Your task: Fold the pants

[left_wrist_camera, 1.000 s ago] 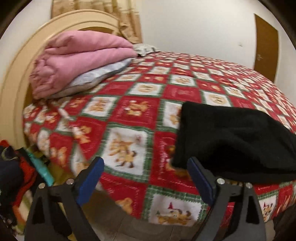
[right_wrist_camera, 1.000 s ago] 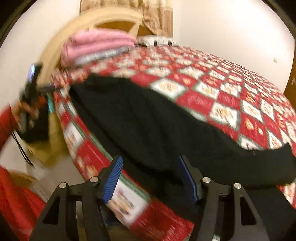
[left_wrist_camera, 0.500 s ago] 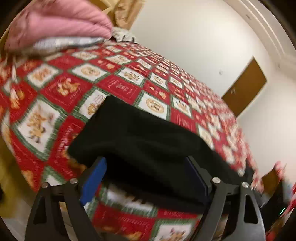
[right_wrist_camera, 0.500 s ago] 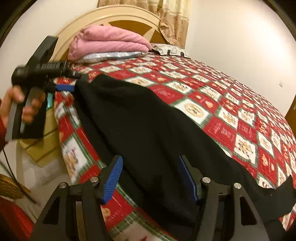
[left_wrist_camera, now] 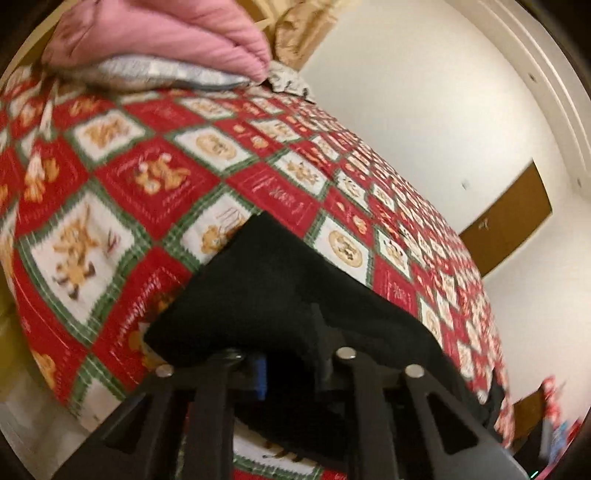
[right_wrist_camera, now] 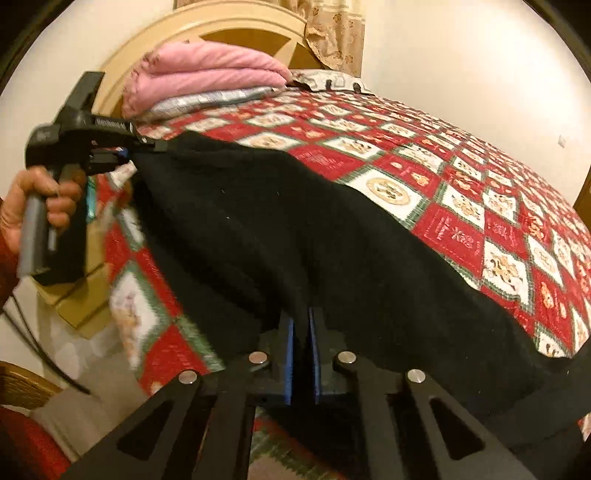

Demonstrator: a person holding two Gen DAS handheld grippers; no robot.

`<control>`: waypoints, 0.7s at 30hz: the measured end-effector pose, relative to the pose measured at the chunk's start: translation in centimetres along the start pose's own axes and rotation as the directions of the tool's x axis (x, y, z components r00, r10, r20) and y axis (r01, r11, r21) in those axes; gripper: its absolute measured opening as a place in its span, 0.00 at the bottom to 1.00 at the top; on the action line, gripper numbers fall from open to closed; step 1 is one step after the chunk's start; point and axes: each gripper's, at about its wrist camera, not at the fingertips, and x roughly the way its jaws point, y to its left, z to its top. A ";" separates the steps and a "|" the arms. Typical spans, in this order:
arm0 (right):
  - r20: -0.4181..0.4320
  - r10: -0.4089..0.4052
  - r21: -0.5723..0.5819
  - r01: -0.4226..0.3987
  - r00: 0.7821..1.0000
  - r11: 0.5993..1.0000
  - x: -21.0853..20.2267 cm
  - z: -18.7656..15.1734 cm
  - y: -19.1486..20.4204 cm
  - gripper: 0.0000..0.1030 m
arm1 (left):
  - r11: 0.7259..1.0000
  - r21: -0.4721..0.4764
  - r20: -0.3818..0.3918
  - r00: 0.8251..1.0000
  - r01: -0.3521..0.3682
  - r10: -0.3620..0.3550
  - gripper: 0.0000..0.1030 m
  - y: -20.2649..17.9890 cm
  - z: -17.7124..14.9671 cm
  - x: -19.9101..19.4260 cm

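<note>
**Both grippers pinched on the near edge of the pants**

Right gripper: jaws have just been closing; blue pads now stand nearly together, with the black cloth drawn in between them. Grasping the pants at the near edge, where the cloth spills over the side of the bed.

Left gripper: jaws have just been closing as well; clenched on a corner of the pants. Cloth bunches over the pads, one blue pad just showing. From the right wrist view this gripper sits at the far-left corner of the cloth, a hand round its handle.

Pants lie spread across the near side of the quilted bed, front edge hanging off.

Handling, my reading: thick, soft knit or fleece, limp, no stiffness. Will sag between the two holds and drape rather than crease. Light to moderate weight. Not slippery; likely drags on the quilt. Nothing fragile.

Where to hold: the two ends of one edge, as now, far enough in that both layers are caught.

Beyond: pink blanket stacked at the headboard, well apart.
</note>
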 end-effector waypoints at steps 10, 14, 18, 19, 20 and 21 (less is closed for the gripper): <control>0.000 -0.022 -0.095 0.022 1.000 0.995 0.2 -2.8 3.0 0.20 | 0.939 0.260 0.021 0.973 -0.226 0.229 0.34 0.8 -1.2 1.6; -0.035 0.068 -0.083 -0.071 0.997 0.994 -0.6 -2.1 2.8 0.61 | 0.856 0.280 0.093 0.900 -0.434 0.426 0.77 -0.1 -0.6 0.3; 0.057 0.175 0.001 -0.176 0.983 0.984 -3.5 0.1 0.0 0.61 | 0.785 0.240 0.285 0.814 -0.571 0.506 0.80 -2.4 -0.5 -3.7; 0.085 0.192 0.028 -0.195 0.978 0.980 -4.0 1.1 -1.0 0.62 | 0.763 0.249 0.325 0.794 -0.597 0.514 0.80 -3.3 -0.5 -4.1; 0.108 0.201 0.052 -0.208 0.974 0.977 -4.2 2.1 -2.0 0.62 | 0.746 0.260 0.359 0.779 -0.612 0.514 0.80 -4.3 -0.6 -4.3; 0.132 0.201 0.080 -0.213 0.971 0.974 -4.2 3.2 -3.2 0.62 | 0.739 0.272 0.388 0.773 -0.617 0.502 0.80 -5.2 -0.4 -4.5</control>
